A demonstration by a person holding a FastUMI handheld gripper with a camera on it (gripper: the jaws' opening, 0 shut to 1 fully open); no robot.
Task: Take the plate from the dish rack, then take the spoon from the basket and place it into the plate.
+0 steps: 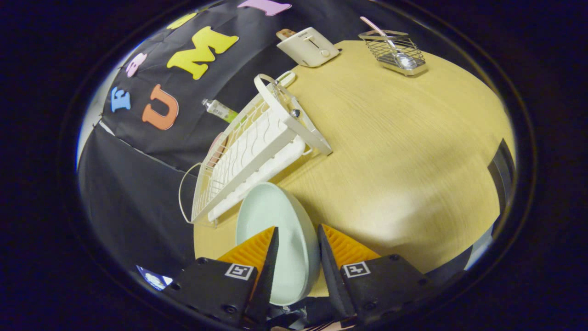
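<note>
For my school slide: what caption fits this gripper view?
Gripper shut on pale green plate beside white dish rack; spoon waits in wire basket.

Lighting moderate, warm, from overhead. Bright patch on wooden table (404,151) right of centre, falling to shade toward its near rim. Soft shadow under dish rack (257,147) and beside wire basket (397,53). Small glint on spoon (404,59) bowl. Strong fisheye bend: table edge curves, rack leans. Centre sharp; fingers (250,253) close to lens, slightly soft. Backdrop dark.
</note>
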